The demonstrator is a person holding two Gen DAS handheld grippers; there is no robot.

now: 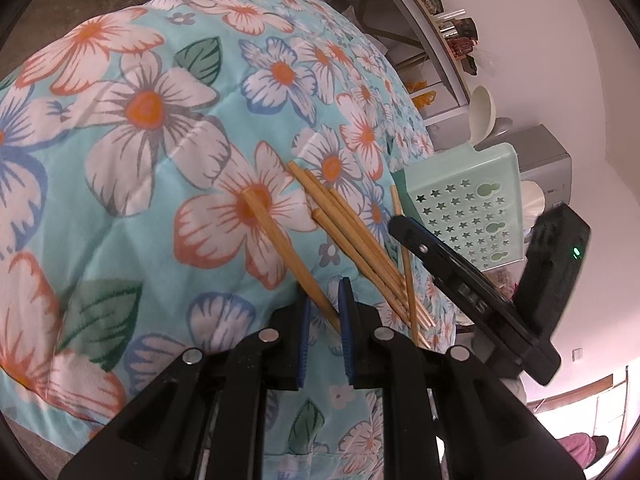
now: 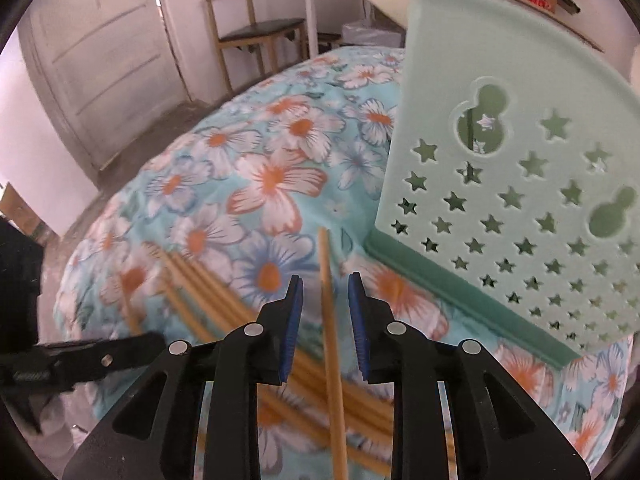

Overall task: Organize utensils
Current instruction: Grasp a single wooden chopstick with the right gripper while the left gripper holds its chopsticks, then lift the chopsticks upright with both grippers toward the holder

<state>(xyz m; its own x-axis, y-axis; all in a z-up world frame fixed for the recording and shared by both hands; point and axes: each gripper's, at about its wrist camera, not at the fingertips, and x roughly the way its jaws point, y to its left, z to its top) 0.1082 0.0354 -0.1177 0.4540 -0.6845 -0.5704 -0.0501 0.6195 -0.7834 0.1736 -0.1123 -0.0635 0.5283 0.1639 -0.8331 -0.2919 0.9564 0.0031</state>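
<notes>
Floral cloth (image 2: 280, 184) bears chopstick (image 2: 330, 320) pointing toward door (image 2: 92, 60).

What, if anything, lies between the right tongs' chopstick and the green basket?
Nothing visible: only bare floral cloth separates the chopstick between the right tongs from the basket.

Left hand-held gripper (image 1: 323, 300) around one chopstick (image 1: 280, 248) on floral cloth (image 1: 140, 140), near mint basket (image 1: 468, 216).

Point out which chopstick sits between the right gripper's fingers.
The lone chopstick nearest the green basket, lying apart from the bundle to its left.
</notes>
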